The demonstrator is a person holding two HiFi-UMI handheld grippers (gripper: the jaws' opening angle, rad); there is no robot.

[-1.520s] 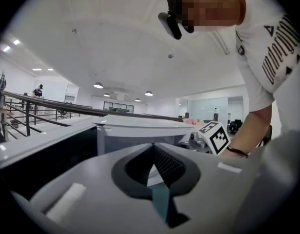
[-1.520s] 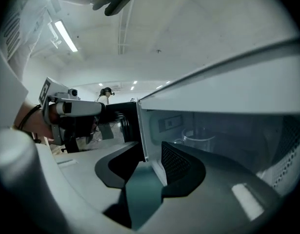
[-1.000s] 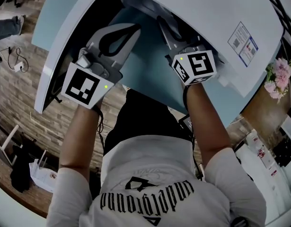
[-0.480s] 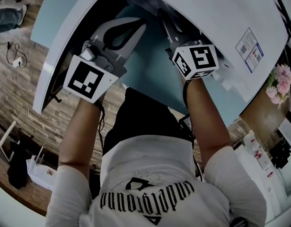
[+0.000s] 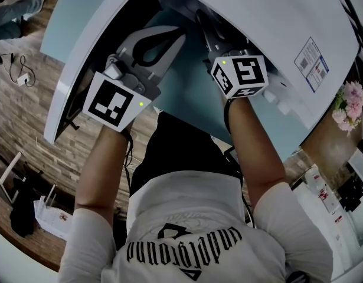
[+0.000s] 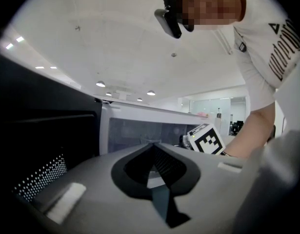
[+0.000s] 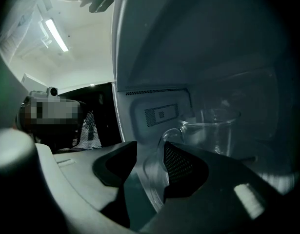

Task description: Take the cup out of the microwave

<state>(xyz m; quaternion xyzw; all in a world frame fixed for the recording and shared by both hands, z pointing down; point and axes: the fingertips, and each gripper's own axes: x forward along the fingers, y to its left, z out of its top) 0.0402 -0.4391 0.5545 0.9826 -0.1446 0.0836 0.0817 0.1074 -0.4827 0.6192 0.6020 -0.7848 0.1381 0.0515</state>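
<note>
A clear glass cup stands inside the white microwave, upright on the glass turntable. Its handle points toward me. My right gripper reaches into the cavity, and the handle sits between the jaw tips, close to the right jaw. The jaws stand apart with a gap showing, so the gripper is open. In the head view only its rear and marker cube show under the microwave's edge. My left gripper hovers outside by the open door, shut with nothing in it.
The microwave door stands swung open at the left, its dark window facing the left gripper. A vent panel lies on the cavity's side wall behind the cup. Pink flowers stand at the right, and wood flooring lies below.
Both grippers have shifted only slightly. The right one has edged a little further up into the cavity, and the left has drifted a little to the right near the door.
</note>
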